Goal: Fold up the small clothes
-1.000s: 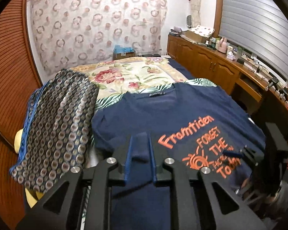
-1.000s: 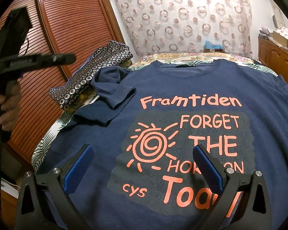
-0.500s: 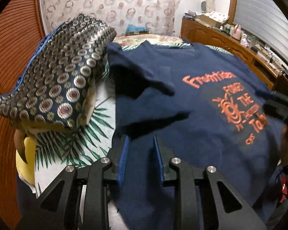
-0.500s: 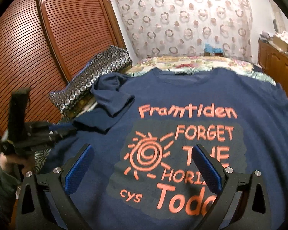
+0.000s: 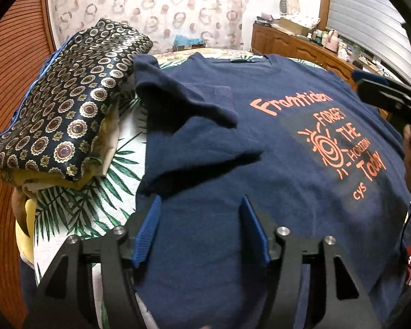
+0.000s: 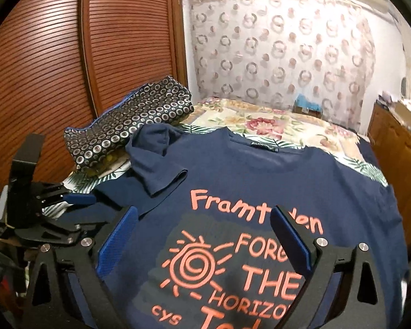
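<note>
A navy T-shirt with orange print lies face up on the bed; it also shows in the right wrist view. Its left sleeve is folded inward over the chest, seen too in the right wrist view. My left gripper is open and empty, low over the shirt's left side near the hem. My right gripper is open and empty, above the printed chest. The left gripper also shows at the left of the right wrist view, and a finger of the right gripper at the right edge of the left wrist view.
A folded patterned cloth lies on a stack left of the shirt. The palm-leaf bedsheet shows beside the shirt. A wooden slatted wardrobe stands at the left, a wooden cabinet with clutter along the right wall.
My left gripper let go of the shirt fabric, opened and drew back and down toward the hem. The sleeve now rests folded on the chest. My right gripper moved forward slightly.
</note>
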Demonstrator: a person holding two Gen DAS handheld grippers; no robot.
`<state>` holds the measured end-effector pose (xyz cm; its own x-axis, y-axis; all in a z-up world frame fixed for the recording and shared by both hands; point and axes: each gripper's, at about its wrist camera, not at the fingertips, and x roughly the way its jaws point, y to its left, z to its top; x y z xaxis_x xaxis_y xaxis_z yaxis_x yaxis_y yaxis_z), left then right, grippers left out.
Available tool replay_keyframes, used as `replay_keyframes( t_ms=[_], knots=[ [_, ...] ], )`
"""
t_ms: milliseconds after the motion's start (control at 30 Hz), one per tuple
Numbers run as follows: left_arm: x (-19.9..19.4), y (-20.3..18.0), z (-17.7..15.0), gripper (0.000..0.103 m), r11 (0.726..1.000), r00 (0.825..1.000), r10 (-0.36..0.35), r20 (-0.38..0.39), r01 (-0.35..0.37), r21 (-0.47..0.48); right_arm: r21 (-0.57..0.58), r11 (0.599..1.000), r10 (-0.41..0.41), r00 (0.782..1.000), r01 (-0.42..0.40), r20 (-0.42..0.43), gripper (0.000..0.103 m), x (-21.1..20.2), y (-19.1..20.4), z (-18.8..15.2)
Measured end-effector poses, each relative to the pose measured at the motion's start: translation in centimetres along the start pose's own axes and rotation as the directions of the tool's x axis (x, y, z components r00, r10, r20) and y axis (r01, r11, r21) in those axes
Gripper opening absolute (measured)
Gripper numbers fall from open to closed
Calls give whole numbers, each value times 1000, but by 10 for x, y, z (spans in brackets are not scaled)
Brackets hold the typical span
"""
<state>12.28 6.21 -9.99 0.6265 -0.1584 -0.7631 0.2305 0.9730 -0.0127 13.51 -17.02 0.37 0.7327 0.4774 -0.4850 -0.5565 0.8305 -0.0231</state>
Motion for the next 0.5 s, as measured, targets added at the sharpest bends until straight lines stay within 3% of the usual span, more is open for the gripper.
replay_keyframes(
  t_ms=[233,500],
  knots=[
    [-1,-1,-2,71,1000,1000,-8,-23,8,2,18,995,98,993,-97,-60,90,29,-7,9],
    [-32,13,-11,71,997,999,8,51,-4,-76,-37,978,198,967,-206,-158,63,83,7,26]
  ],
)
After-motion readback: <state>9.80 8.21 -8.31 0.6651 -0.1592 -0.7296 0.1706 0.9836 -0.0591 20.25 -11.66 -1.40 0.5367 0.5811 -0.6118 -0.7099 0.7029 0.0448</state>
